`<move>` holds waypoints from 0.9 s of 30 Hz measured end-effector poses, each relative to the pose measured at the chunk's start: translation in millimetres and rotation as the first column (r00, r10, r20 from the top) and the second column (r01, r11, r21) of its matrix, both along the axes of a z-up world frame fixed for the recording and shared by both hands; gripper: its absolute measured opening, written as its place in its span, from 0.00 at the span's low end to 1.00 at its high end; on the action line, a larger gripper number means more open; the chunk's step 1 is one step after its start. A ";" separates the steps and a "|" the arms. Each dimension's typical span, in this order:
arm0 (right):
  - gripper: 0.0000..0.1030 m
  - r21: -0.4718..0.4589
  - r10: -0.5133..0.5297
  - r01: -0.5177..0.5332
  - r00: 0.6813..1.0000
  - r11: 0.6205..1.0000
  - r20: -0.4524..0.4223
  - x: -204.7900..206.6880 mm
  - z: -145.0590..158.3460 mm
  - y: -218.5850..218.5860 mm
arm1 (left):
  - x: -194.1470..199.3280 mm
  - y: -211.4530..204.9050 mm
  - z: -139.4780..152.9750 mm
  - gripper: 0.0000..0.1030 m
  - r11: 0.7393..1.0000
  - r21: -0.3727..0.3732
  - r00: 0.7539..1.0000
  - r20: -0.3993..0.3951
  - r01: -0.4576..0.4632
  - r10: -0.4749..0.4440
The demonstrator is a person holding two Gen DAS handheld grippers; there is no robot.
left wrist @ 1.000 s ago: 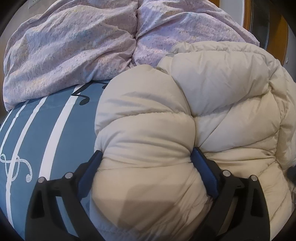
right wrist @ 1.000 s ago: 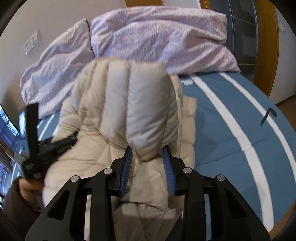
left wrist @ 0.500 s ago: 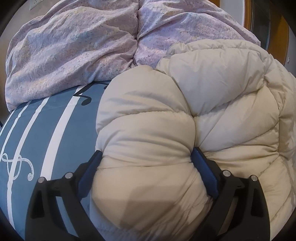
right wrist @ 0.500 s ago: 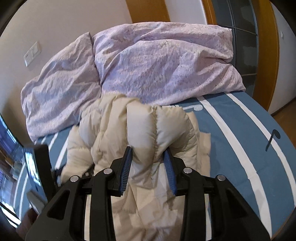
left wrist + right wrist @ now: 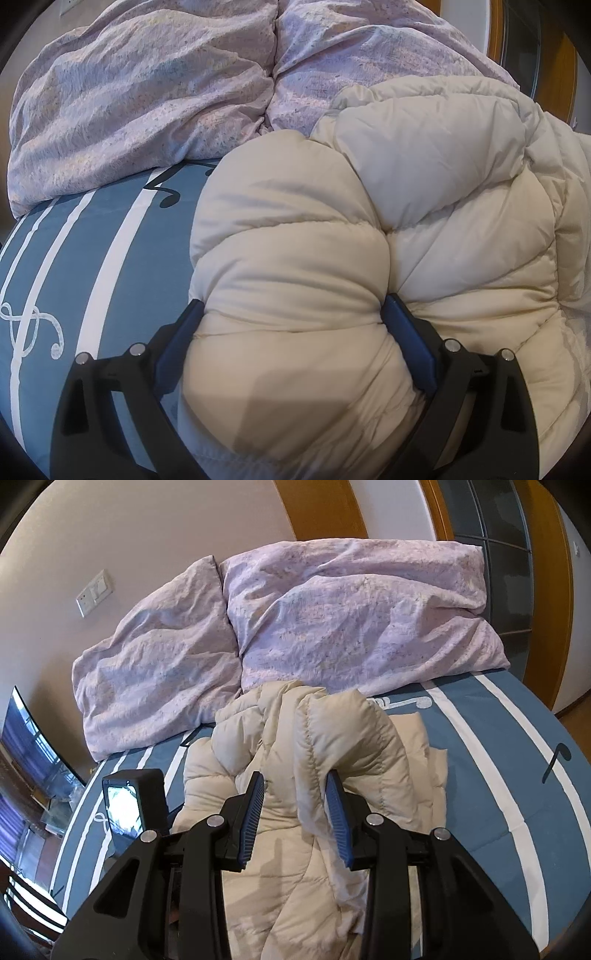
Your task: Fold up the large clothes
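Observation:
A cream quilted puffer jacket lies bunched on the blue striped bed. My left gripper has its jaws wide apart around a thick puffed fold of the jacket, pads pressing its sides. In the right wrist view the jacket lies in a heap, and my right gripper is shut on a raised fold of it, held above the heap. The left gripper's body shows at the lower left there.
Two lilac pillows lie at the head of the bed against the wall. Blue bedsheet with white stripes extends to the right of the jacket. A wooden door frame stands at the right, a window at the left.
My right gripper has pulled back and up with its fold of the jacket, so the fold looks smaller and more of the bed shows. The left gripper has held its grip almost still.

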State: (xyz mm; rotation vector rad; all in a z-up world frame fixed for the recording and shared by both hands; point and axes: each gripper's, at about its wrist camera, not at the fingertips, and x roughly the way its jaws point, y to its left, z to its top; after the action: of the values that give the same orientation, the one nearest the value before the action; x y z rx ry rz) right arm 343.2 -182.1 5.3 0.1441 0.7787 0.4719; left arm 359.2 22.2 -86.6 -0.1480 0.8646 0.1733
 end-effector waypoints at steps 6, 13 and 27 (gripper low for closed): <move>0.36 0.007 -0.007 0.007 1.000 1.000 -0.010 -2.4 -0.5 -1.5 | 0.0 0.6 -0.3 0.93 1.000 -0.006 1.000 0.000 -0.001 0.001; 0.36 -0.008 -0.019 0.019 1.000 1.000 -0.012 -1.8 -1.7 2.3 | 0.2 1.3 -1.3 0.93 1.000 -0.013 1.000 -0.001 -0.003 0.003; 0.36 -0.032 0.009 -0.009 1.000 0.999 0.024 -2.9 5.6 16.6 | -0.1 1.0 -1.6 0.93 1.000 -0.014 1.000 0.000 -0.004 0.004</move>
State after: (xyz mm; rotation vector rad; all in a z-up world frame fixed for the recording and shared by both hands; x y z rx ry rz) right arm 340.3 -165.5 10.9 0.1052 0.7633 0.4689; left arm 359.1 23.2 -88.2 -0.1627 0.8659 0.1706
